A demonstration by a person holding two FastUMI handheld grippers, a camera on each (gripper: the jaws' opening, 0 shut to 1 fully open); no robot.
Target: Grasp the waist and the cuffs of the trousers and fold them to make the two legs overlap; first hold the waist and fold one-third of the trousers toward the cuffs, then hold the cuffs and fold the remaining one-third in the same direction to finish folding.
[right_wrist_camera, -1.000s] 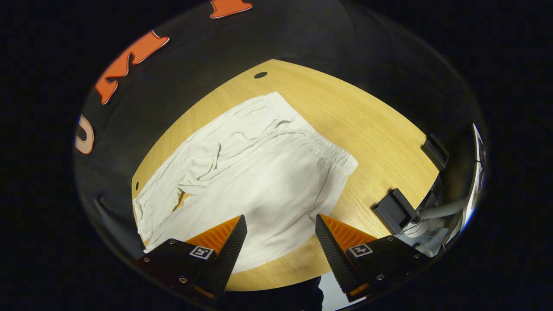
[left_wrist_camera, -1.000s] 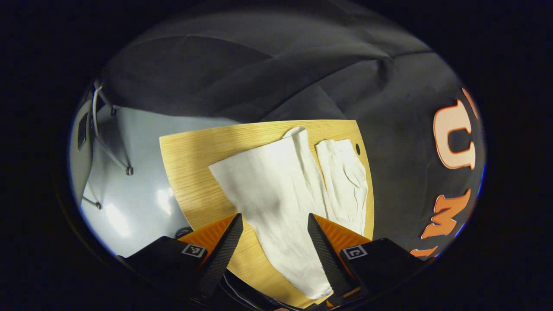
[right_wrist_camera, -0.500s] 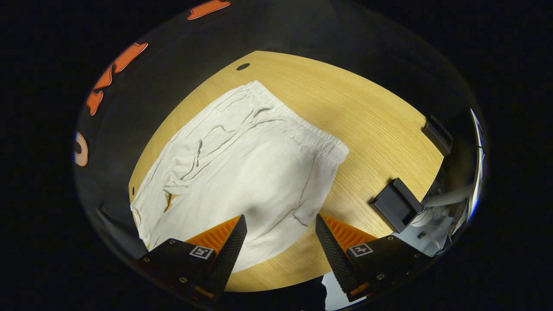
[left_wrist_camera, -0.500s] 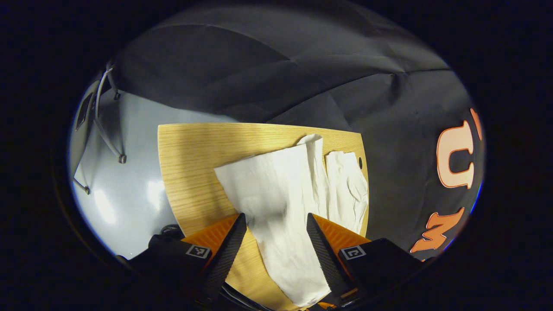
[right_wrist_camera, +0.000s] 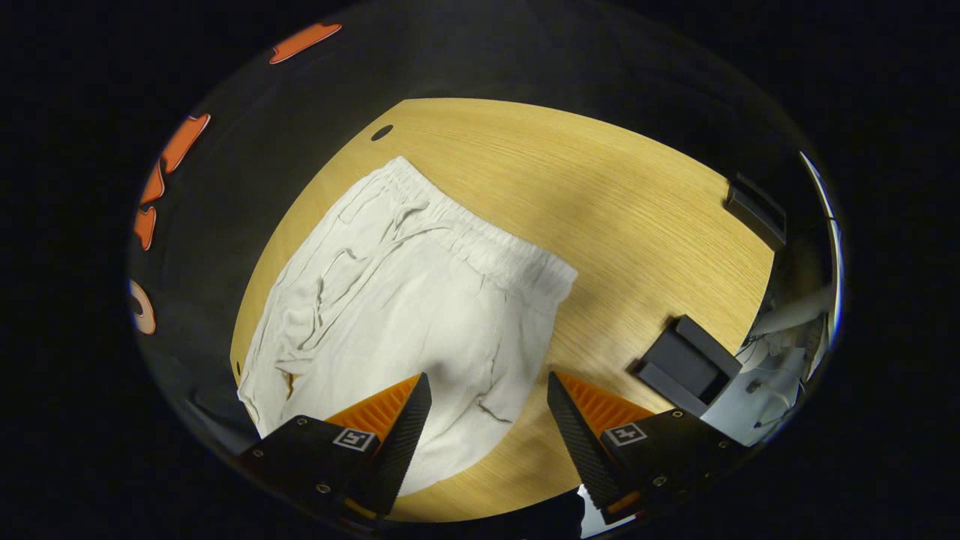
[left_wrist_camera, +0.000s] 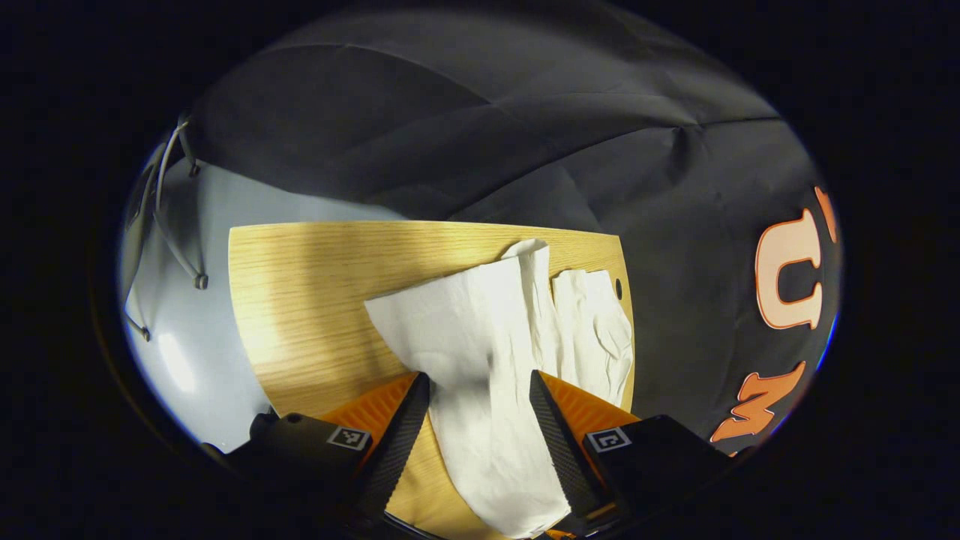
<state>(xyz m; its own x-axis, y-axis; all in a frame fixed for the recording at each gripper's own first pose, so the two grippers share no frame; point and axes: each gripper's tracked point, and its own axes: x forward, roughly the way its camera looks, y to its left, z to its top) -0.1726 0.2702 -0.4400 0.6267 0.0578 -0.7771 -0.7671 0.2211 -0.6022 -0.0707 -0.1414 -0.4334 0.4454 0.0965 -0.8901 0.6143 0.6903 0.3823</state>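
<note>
Just trousers flat on wood table.

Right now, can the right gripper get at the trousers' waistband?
Probably yes. The right gripper is open above the trousers, which lie flat on the table. The waistband is ahead of its fingers with nothing on it; the black holder sits off to the side.

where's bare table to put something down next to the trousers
Bare wooden table lies beyond the elastic waistband of the trousers, up to the black block. In the left gripper view, bare wood borders the leg. The wall-side edge is crowded with cloth.
</note>
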